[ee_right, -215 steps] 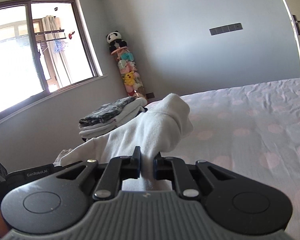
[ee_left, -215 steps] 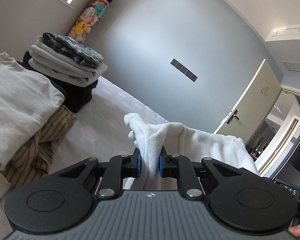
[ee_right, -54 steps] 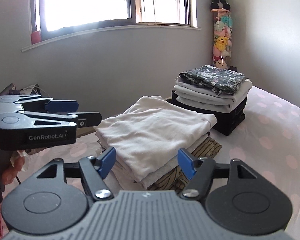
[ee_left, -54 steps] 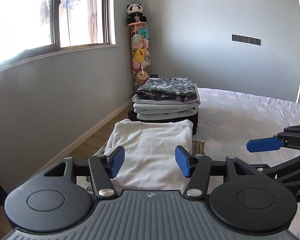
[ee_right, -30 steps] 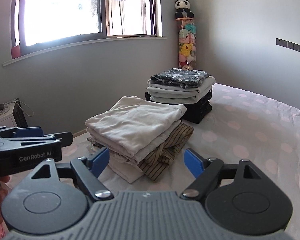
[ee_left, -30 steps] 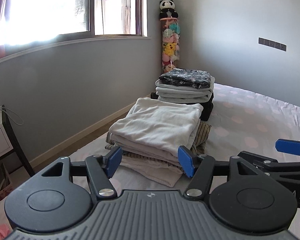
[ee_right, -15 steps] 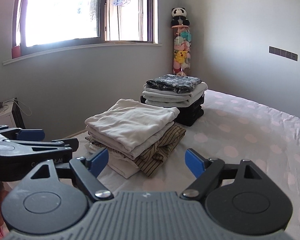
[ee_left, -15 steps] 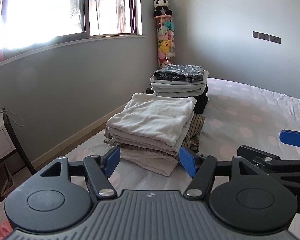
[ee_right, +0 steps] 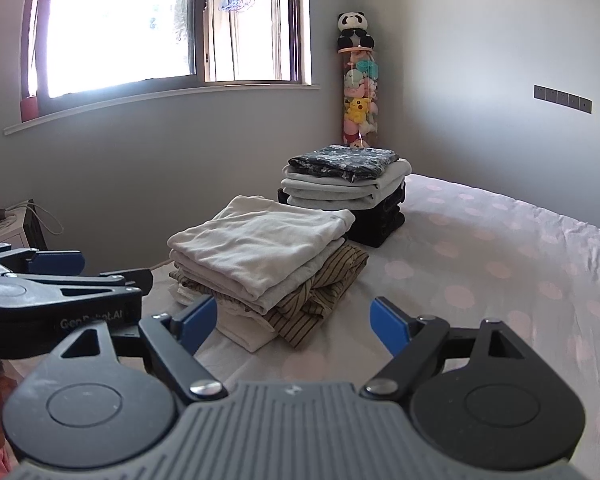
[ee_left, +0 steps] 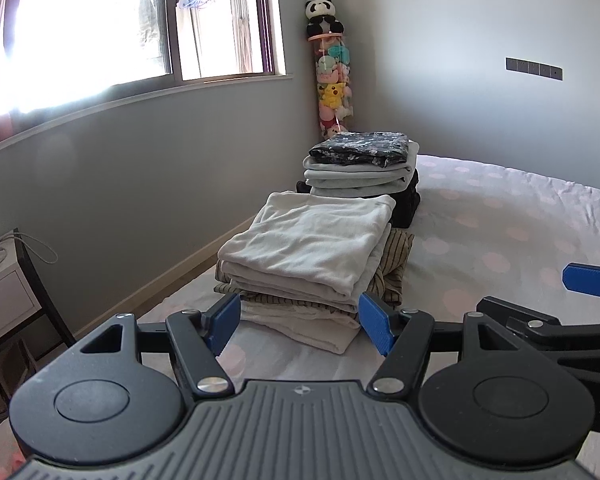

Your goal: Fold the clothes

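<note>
A near stack of folded clothes (ee_left: 312,252) (ee_right: 260,248) lies on the bed, with a white garment on top and a striped brown one (ee_right: 324,292) under it. Behind it stands a taller stack (ee_left: 360,168) (ee_right: 344,176) topped by a dark patterned piece. My left gripper (ee_left: 300,322) is open and empty, hovering short of the near stack. My right gripper (ee_right: 292,320) is open and empty too, just to the right of the left one. Each gripper shows at the edge of the other's view.
The bed (ee_left: 500,232) (ee_right: 500,264) has a white cover with pink dots and stretches to the right. A tall tube of plush toys (ee_left: 334,92) with a panda on top stands in the corner. A window fills the left wall. A white nightstand (ee_left: 0,300) stands at the left.
Both grippers have drawn back a little from the near stack, which looks smaller and farther than a second ago. Their jaws stay open and empty.
</note>
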`<move>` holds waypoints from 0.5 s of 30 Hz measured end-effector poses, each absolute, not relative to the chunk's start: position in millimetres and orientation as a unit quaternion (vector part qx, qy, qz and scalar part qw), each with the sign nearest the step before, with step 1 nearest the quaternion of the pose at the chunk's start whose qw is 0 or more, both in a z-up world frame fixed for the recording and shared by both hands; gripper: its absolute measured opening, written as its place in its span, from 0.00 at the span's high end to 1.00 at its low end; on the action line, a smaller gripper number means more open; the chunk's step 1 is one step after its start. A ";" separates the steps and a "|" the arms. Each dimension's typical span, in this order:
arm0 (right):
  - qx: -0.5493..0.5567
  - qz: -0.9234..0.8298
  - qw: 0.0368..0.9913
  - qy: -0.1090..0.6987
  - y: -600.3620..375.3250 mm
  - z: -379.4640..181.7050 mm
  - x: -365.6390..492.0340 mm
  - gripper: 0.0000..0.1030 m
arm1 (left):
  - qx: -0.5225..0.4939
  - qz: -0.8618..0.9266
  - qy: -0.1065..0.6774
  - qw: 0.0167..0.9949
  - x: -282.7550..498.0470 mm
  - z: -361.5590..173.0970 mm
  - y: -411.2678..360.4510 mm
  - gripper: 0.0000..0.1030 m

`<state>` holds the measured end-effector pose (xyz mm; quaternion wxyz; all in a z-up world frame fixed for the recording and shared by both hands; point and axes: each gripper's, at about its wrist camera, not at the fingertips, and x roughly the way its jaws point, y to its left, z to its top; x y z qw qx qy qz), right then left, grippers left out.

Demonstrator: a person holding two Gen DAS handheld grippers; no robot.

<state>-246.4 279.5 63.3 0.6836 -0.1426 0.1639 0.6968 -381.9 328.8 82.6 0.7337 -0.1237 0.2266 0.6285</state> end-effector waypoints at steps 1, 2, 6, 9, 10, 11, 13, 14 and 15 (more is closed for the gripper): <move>-0.143 0.697 0.684 0.164 279.0 63.2 -246.1 0.17 | -0.124 0.629 0.227 0.734 -381.5 82.6 328.5 0.25; -0.143 0.697 0.683 0.164 279.2 63.1 -246.0 0.17 | -0.124 0.629 0.227 0.733 -381.3 82.6 328.5 0.25; -0.144 0.696 0.684 0.166 278.2 63.0 -246.3 0.17 | -0.126 0.629 0.229 0.732 -381.0 81.8 328.5 0.25; -0.146 0.695 0.684 0.168 277.1 62.5 -245.8 0.17 | -0.129 0.627 0.231 0.733 -381.3 80.2 329.5 0.26; -0.147 0.694 0.684 0.168 277.1 62.3 -245.5 0.17 | -0.130 0.627 0.231 0.733 -381.1 79.7 329.4 0.26; -0.148 0.694 0.684 0.168 276.4 62.2 -245.4 0.17 | -0.131 0.627 0.232 0.732 -380.7 79.4 329.2 0.26; -0.150 0.692 0.686 0.169 275.4 62.2 -244.8 0.17 | -0.132 0.626 0.232 0.733 -379.7 78.9 327.9 0.26; -0.150 0.692 0.686 0.169 274.8 62.3 -244.4 0.17 | -0.132 0.625 0.232 0.733 -379.1 78.9 327.2 0.26; -0.150 0.691 0.687 0.169 274.4 62.4 -243.8 0.17 | -0.131 0.626 0.231 0.734 -378.4 79.2 326.4 0.26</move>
